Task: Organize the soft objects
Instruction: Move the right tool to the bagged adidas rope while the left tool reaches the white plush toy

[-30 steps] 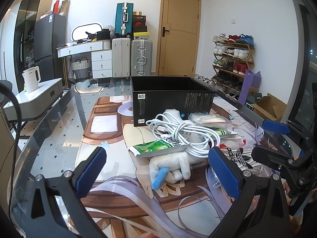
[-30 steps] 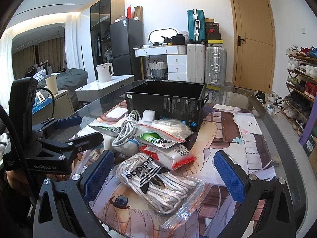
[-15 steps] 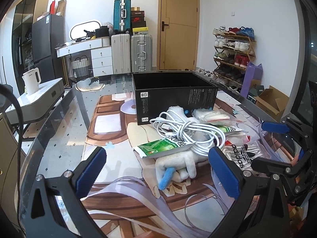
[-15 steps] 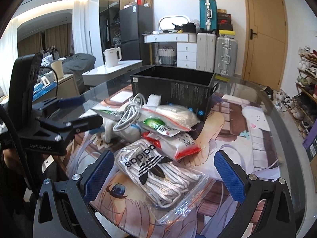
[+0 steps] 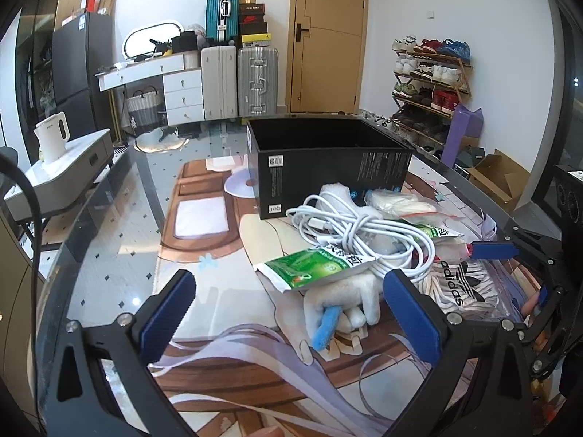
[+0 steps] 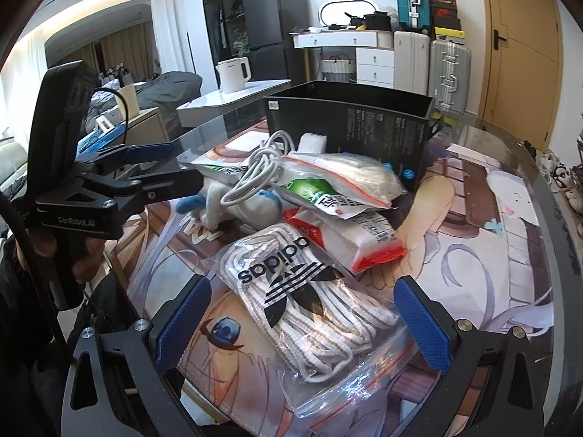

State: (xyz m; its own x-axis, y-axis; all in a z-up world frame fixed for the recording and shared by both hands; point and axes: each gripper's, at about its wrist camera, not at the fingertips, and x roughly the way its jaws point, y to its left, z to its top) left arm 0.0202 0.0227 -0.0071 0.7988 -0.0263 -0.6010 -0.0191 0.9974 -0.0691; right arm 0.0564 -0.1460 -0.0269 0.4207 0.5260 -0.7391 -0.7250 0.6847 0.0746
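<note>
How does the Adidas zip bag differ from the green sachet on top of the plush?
The Adidas zip bag is clear, showing white laces; the green sachet is opaque and printed. The bag lies flat on the mat, nearest the right gripper; the sachet rests tilted on the plush toy. Both are soft, flat pouches outside the black box.

A white kettle (image 5: 53, 136) is seen on a low white cabinet (image 5: 69, 174). Two upright suitcases (image 5: 238, 82) are placed against the far wall beside a white drawer unit (image 5: 182, 93), with a teal suitcase (image 5: 222, 12) stacked above. A wooden door (image 5: 328, 36) is shown closed. A shoe rack (image 5: 430, 83) is filled with shoes. An open cardboard box (image 5: 499, 178) is located on the floor.
</note>
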